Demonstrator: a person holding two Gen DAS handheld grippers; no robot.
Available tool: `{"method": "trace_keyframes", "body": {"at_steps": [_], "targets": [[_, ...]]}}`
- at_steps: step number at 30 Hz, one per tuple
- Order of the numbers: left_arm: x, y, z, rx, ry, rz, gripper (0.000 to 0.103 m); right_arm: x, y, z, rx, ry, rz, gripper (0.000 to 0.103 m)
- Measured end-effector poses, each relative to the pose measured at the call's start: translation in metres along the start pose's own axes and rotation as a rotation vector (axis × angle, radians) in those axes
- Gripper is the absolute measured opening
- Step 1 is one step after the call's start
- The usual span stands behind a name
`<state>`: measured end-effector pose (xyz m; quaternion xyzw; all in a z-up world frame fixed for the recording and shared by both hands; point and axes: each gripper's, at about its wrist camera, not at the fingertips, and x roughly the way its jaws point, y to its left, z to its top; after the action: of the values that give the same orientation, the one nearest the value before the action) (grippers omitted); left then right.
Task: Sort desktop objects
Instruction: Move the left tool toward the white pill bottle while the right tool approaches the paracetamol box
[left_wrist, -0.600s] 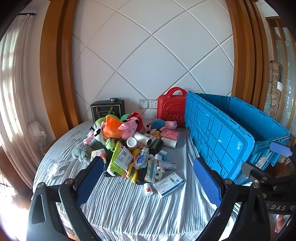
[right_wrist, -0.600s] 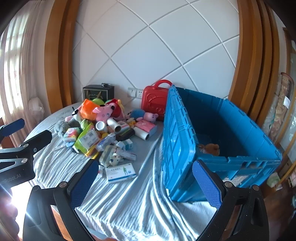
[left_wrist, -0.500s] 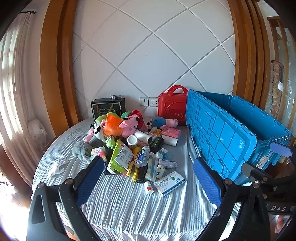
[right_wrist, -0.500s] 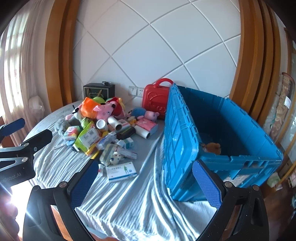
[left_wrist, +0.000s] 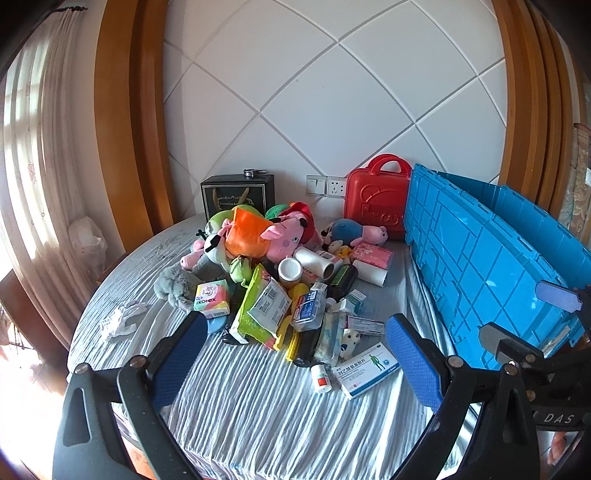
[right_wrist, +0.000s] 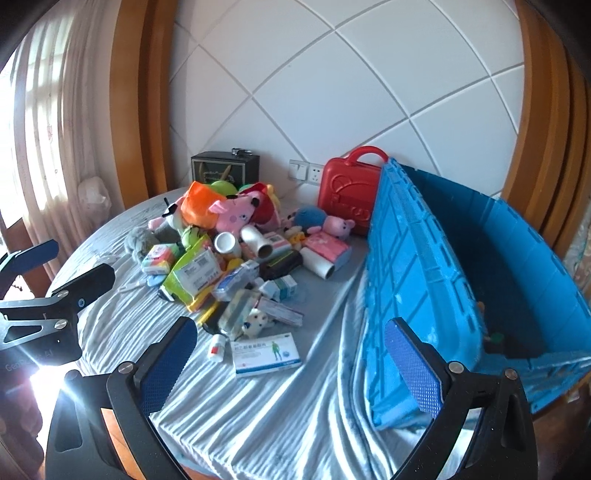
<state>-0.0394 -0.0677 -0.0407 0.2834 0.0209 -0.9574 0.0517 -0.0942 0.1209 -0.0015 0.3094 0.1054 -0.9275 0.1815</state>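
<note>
A heap of plush toys, medicine boxes, bottles and tissue packs (left_wrist: 280, 280) (right_wrist: 236, 254) lies on a round table covered with a grey striped cloth (left_wrist: 258, 406). Nearest me lie a white medicine box (left_wrist: 365, 369) (right_wrist: 266, 353) and a small white bottle (left_wrist: 320, 377). A big blue crate (right_wrist: 461, 266) (left_wrist: 487, 258) stands to the right. My left gripper (left_wrist: 295, 354) hangs open above the near side of the heap, holding nothing. My right gripper (right_wrist: 291, 362) is open too, above the cloth beside the crate's wall.
A red plastic case (left_wrist: 376, 199) and a dark box (left_wrist: 238, 195) stand against the white quilted wall behind the heap. Curtains (left_wrist: 33, 184) hang at the left. Small items lie inside the crate (right_wrist: 495, 336). Bare cloth stretches along the table's near edge.
Both views have drifted slightly nearer and lower toward the table; the heap sits a little lower in the frames. The jaws stay wide and nothing on the table has moved.
</note>
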Motion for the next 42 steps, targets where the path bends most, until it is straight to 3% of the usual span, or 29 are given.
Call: {"method": "trace_keyframes", "body": {"at_steps": [9,15,22,29,34,36,39,40,42], "targets": [[0.072,0.009,0.014,-0.032,0.085,0.086,0.099,0.082,0.008,0.027,-0.088,0.057,0.133,0.103],[0.121,0.016,-0.006,-0.024,0.189,0.150,0.099,0.141,0.009,0.026,-0.095,0.128,0.194,0.103],[0.175,0.014,-0.048,-0.013,0.351,0.106,0.099,0.188,0.011,0.005,-0.093,0.252,0.210,0.103],[0.228,0.001,-0.095,0.030,0.487,-0.007,0.098,0.223,-0.003,-0.040,0.000,0.380,0.145,0.103],[0.258,-0.014,-0.121,0.060,0.552,-0.087,0.083,0.245,-0.016,-0.078,0.031,0.474,0.082,0.103],[0.271,-0.017,-0.130,0.070,0.584,-0.102,0.071,0.251,-0.021,-0.089,0.038,0.492,0.067,0.103],[0.284,-0.019,-0.140,0.072,0.622,-0.110,0.063,0.262,-0.027,-0.098,0.042,0.505,0.037,0.101],[0.282,-0.021,-0.140,0.097,0.590,-0.097,0.060,0.266,-0.029,-0.100,0.045,0.507,0.031,0.097],[0.281,-0.020,-0.141,0.102,0.582,-0.102,0.045,0.274,-0.033,-0.101,0.052,0.512,0.027,0.073]]}}
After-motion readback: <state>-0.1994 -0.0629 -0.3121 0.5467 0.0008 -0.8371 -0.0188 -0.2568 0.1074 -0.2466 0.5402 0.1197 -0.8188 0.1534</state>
